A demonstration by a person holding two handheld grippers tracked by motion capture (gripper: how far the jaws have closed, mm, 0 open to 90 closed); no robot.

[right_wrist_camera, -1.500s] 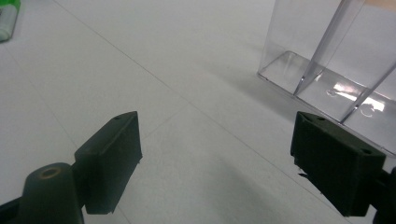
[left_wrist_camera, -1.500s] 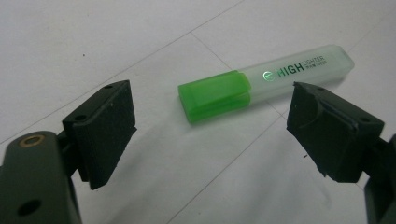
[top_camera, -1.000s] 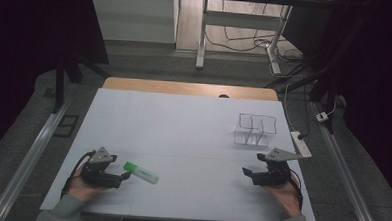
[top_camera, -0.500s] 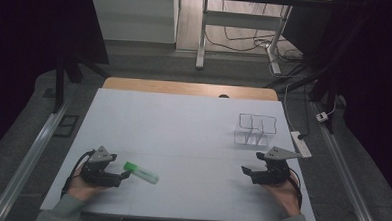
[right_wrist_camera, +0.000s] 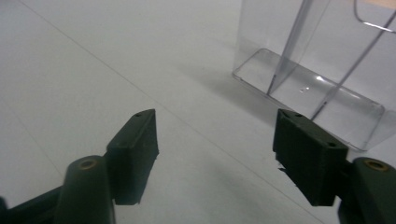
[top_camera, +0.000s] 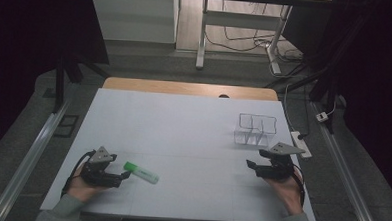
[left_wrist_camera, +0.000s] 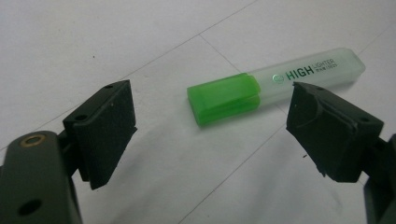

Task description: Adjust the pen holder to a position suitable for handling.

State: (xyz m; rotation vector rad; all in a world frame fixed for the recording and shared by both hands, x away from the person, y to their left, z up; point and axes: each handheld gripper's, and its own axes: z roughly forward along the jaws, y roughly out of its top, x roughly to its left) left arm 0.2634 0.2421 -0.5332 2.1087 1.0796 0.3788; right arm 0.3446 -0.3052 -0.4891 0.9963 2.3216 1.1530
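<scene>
Two grippers rest low over the near part of a wide white worktop (top_camera: 183,125), one at each bottom corner of the high view, with a broad bare stretch of white between them. The left gripper (top_camera: 123,177) sits near the front left corner, close to the near edge, its jaws spread wide and holding nothing; the hand (top_camera: 83,185) behind it lies flat and low, the forearm coming in over the front edge. A green highlighter (top_camera: 141,172) lies flat on the worktop just beyond those jaws, slanting away toward the middle. In the left gripper view the highlighter's green cap end (left_wrist_camera: 224,98) points into the gap between the jaws while its pale clear barrel runs off behind the jaw at the right of that view; whether that jaw touches the barrel I cannot tell. The right gripper (top_camera: 251,165) hovers near the right edge, the hand (top_camera: 285,189) angled inward from the front right corner. Its jaws have just been closing somewhat, yet a clear gap remains and nothing lies between them. A clear plastic holder (top_camera: 255,130) with upright dividers stands just beyond it, close to the right edge; in the right gripper view the holder (right_wrist_camera: 308,88) sits ahead, apart from the jaws. The far half of the worktop lies open up to its wooden back strip (top_camera: 185,88).
</scene>
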